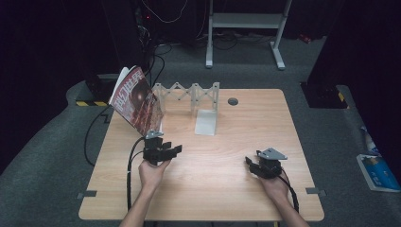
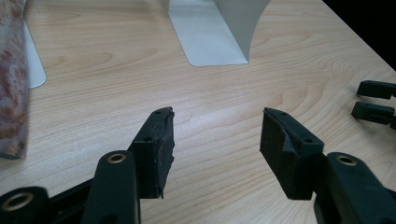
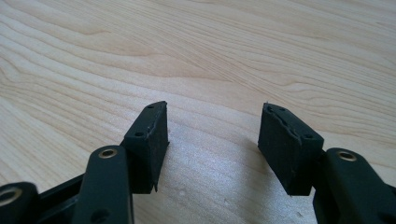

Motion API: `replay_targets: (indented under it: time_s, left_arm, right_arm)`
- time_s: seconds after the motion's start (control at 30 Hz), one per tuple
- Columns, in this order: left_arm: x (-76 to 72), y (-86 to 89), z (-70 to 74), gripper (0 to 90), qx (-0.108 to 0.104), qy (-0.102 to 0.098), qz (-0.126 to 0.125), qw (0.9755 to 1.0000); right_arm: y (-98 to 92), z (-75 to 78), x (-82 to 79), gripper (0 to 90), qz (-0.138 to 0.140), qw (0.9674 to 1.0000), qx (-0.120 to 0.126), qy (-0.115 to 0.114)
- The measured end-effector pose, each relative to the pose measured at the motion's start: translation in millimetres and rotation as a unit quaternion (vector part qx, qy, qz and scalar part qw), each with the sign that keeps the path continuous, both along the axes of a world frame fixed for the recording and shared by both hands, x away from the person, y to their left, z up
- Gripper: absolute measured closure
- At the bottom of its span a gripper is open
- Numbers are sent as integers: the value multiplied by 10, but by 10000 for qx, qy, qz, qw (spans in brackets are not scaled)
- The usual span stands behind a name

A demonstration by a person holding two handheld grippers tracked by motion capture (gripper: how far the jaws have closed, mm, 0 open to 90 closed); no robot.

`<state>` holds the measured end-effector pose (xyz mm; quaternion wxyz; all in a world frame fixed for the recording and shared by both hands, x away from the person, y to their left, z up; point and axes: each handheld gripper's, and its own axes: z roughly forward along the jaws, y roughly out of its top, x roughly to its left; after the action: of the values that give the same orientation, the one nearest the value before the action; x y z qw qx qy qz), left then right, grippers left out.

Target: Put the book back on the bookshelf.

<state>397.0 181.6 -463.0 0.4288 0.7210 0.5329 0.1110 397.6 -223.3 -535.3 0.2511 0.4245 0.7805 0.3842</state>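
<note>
Leaning tilted on the rack, red-covered magazine

Red mag, black tongs

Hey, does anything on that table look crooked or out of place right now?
The book at the far left end of the expanding rack leans steeply instead of standing upright, its lower edge near the left gripper. The white bookend beside it holds nothing. Nothing looks spilled or broken.

Magazine, bookend behind open tabletop
</note>
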Motion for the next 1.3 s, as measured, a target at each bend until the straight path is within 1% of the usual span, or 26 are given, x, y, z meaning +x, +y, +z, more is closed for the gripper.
replay_targets:
  time_s: [0.17, 0.2, 0.23, 0.27, 0.3, 0.47, 0.5, 0.57, 0.63, 0.8, 0.9, 0.97, 1.03, 1.13, 1.17, 1.23, 1.3]
  left_arm:
    - [7, -30, -40, 447, 20, 5, 9, 10000]
    - [10, -39, -54, 447, 28, 24, 2, 10000]
    - [15, -60, -89, 447, -13, 67, -28, 10000]
    - [15, -60, -89, 447, -13, 67, -28, 10000]
    - [16, -83, -118, 448, 44, 113, -71, 9999]
    - [13, -111, -172, 448, 53, 183, -101, 9998]
    - [15, -119, -194, 449, 90, 192, -103, 9997]
    - [15, -130, -205, 449, 63, 214, -105, 9997]
    - [17, -153, -233, 449, 130, 222, -119, 9996]
    - [16, -195, -265, 449, 214, 218, -132, 9994]
    - [25, -226, -305, 450, 314, 244, -138, 9991]
    - [27, -239, -314, 451, 295, 267, -134, 9991]
    - [37, -269, -336, 451, 335, 239, -146, 9990]
    - [40, -297, -351, 452, 338, 255, -157, 9990]
    - [45, -321, -366, 452, 412, 253, -184, 9987]
    - [52, -340, -387, 452, 432, 269, -193, 9985]
    - [56, -358, -409, 452, 406, 301, -176, 9986]
  right_arm:
    - [-1, 0, 1, 426, 5, 10000, -4, -3]
    - [0, 0, 0, 426, 0, 10000, -1, -1]
    - [-1, 0, 1, 425, 5, 10000, -5, -5]
    - [-1, 0, 1, 425, 5, 10000, -5, -5]
    - [0, 0, 0, 426, 2, 10000, 0, 0]
    - [0, 0, 0, 426, 1, 10000, 0, 0]
    - [-1, 0, 1, 426, 6, 10000, -3, -4]
    - [0, 0, 0, 425, 1, 10000, 1, 0]
    - [0, 0, 0, 426, 1, 10000, 0, 0]
    - [0, 0, 0, 426, 3, 10000, -1, 0]
    - [0, 0, 0, 426, 4, 10000, 0, 0]
    - [-1, 0, 1, 426, 8, 10000, -2, -2]
    - [-1, 0, 1, 426, 8, 10000, -4, -5]
    - [-1, 0, 0, 426, 7, 10000, -2, -3]
    - [-1, 0, 1, 426, 9, 10000, -4, -3]
    - [-1, 0, 0, 426, 5, 10000, 2, 1]
    - [-1, 0, 0, 426, 6, 10000, 3, 3]
